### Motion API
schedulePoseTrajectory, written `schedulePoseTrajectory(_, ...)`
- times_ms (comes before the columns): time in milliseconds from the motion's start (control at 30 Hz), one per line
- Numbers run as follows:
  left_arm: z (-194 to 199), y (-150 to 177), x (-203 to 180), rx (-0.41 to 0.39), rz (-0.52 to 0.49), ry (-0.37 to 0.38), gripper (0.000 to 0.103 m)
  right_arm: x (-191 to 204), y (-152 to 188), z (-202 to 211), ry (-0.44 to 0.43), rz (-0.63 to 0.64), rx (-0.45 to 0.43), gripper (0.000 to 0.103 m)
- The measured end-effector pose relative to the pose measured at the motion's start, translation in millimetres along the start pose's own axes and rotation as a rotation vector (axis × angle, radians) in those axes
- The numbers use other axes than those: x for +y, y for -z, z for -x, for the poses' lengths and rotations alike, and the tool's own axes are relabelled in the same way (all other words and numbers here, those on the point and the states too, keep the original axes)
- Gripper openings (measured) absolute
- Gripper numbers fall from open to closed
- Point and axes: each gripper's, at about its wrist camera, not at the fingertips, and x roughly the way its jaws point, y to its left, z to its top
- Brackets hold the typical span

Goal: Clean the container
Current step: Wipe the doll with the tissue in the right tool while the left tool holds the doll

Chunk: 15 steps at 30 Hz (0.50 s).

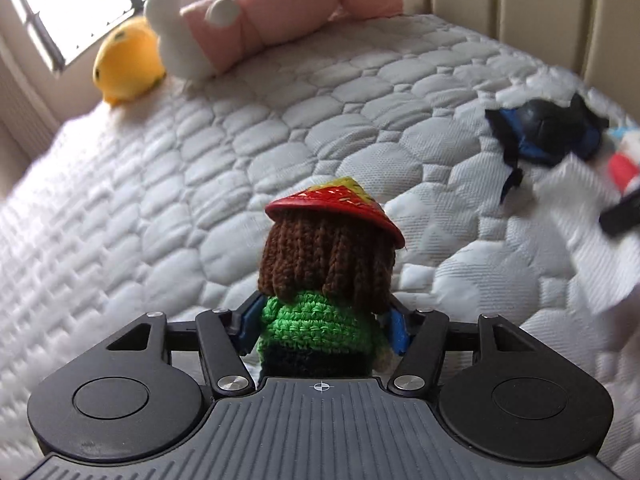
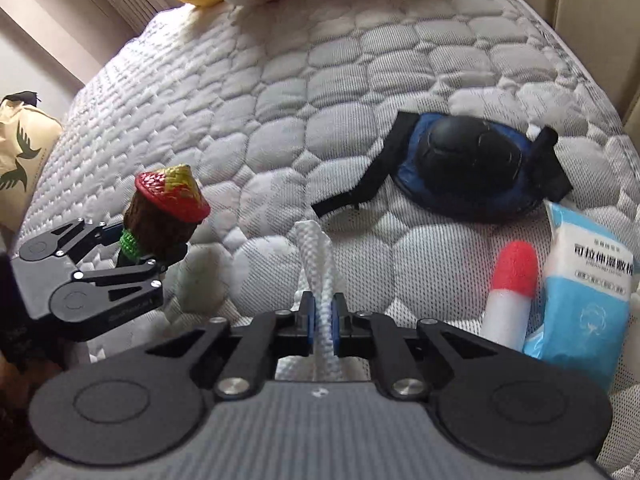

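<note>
While gripped, crocheted doll (image 1: 324, 280) sits between left gripper (image 1: 324, 320) jaws — upright.

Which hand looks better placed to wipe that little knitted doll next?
Probably the right: its tool is shut on the white cloth, while the left tool is shut on the doll, presenting it.

Each gripper (image 2: 322, 316) is black, with blue finger pads, silver screws and a ribbed grey body.

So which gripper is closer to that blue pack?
Right. The right gripper, holding a white cloth, is beside the blue pack; the left gripper, holding the doll, is farther away.
</note>
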Motion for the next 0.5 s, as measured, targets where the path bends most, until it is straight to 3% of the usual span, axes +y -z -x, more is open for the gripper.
schedulePoseTrajectory(200,21.1,14.9,-47.8,-0.01,-0.032,0.148,0.075,11.0,-12.1,9.2,-0.061,-0.006,-0.019,0.009)
schedulePoseTrajectory(267,36.4,21.0,-61.6,-0.048,-0.035,0.176,0.093,14.7,-16.2,12.3,-0.081,-0.008,-0.026,0.009)
schedulePoseTrajectory(433,63.2,22.8,-74.6,-0.107,-0.013,0.269,0.094,49.1,-21.4,18.0,-0.238,0.055,-0.016,0.009)
schedulePoseTrajectory(500,65.8,21.4,-72.7,-0.105,0.018,0.31,0.094,65.9,-18.6,6.4,-0.251,0.1,0.009,0.009)
